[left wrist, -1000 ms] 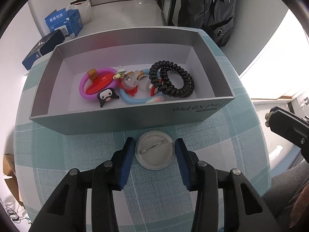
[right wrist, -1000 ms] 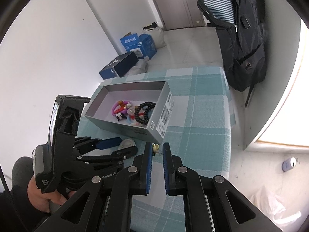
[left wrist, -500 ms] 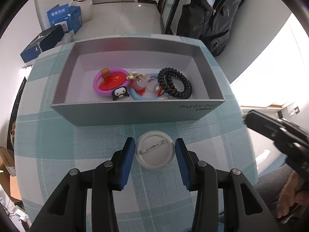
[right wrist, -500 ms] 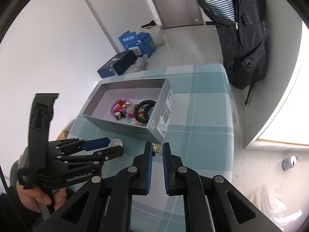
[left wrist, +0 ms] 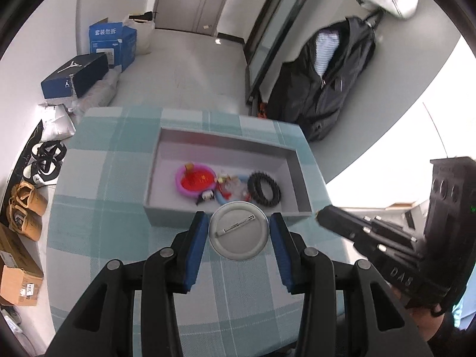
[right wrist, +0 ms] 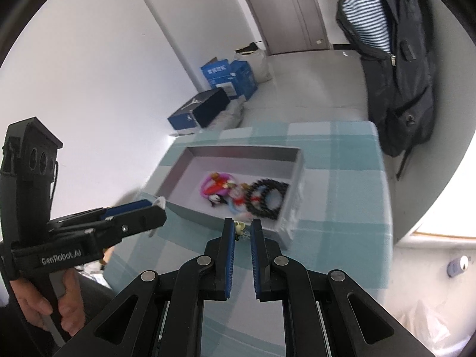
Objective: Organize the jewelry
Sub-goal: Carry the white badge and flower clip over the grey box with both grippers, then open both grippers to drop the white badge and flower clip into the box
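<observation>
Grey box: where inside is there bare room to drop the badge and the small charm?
In the grey box, the left end is bare, from the left wall to the pink ring. The strip along the far wall is bare too. The middle, from the ring to the black coil, is crowded. A narrower bare patch lies between coil and right wall.

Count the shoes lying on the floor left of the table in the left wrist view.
4: two black-and-white sneakers nearest the wall, and two tan shoes just below them in the picture, beside the cardboard box. More may lie hidden beyond the picture's dark edge.
</observation>
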`<state>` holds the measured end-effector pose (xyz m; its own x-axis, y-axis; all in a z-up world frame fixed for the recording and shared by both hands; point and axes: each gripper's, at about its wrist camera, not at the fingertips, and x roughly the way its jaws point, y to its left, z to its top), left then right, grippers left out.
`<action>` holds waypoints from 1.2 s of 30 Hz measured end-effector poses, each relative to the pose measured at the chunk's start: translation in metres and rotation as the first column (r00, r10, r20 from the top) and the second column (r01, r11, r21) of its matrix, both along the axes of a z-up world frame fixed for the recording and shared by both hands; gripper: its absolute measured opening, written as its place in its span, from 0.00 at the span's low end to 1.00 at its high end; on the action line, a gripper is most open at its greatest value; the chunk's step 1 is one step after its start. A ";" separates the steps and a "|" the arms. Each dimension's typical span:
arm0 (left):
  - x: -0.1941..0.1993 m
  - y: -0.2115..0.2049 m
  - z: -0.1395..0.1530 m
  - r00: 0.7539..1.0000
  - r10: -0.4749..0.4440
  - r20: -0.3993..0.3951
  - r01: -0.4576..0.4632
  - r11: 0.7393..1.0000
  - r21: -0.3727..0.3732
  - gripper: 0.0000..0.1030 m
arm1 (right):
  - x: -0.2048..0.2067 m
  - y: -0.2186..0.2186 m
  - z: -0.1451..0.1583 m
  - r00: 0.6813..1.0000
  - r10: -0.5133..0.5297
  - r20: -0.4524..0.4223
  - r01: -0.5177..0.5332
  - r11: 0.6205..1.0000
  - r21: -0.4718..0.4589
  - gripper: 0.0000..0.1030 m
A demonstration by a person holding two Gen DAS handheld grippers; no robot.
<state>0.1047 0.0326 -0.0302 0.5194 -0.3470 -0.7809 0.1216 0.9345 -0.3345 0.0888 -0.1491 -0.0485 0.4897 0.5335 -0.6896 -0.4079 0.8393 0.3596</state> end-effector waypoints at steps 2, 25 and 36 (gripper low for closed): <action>0.006 0.004 0.003 1.000 0.009 -0.001 -0.009 1.000 -0.019 0.36 | 0.004 0.005 0.004 1.000 0.012 0.000 -0.012 1.000 0.019 0.09; 0.058 0.021 -0.005 0.997 0.004 -0.080 -0.016 0.989 -0.150 0.36 | 0.067 0.032 0.015 0.998 0.027 -0.055 -0.024 0.998 0.060 0.09; 0.067 0.020 -0.017 0.993 -0.005 -0.118 -0.013 0.988 -0.155 0.36 | 0.078 0.029 0.003 0.995 0.003 -0.102 0.003 0.998 0.058 0.10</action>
